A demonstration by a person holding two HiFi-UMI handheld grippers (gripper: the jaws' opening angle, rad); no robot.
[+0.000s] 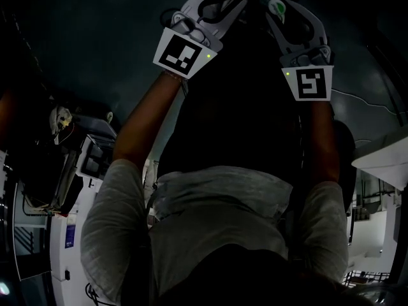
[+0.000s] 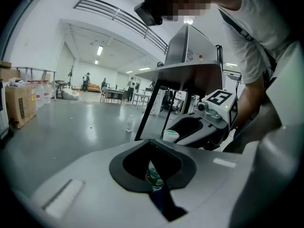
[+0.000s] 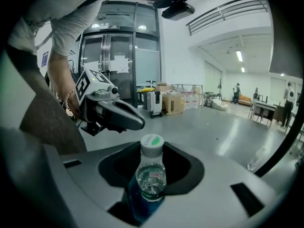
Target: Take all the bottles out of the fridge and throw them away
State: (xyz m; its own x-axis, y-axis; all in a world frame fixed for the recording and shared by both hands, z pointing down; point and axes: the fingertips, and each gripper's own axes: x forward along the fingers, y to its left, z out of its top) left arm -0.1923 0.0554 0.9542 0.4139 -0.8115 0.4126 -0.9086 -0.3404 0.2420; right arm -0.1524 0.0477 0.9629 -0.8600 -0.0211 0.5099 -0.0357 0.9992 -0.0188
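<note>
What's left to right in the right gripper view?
dark grey left tongs → clear plastic bottle with white-and-green cap → another clear bottle, farther off

Between the left tongs' (image 2: pixel 152 148) jaws only a sliver of the left bottle (image 2: pixel 153 177) shows. The right tongs (image 3: pixel 151 148) hide the right bottle's (image 3: pixel 151 179) base; the dark head view seemingly crops both tips.

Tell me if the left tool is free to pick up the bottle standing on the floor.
Probably not as things stand: the left tool is shut on a green-labelled bottle, and the floor bottle stands well beyond it.
</note>
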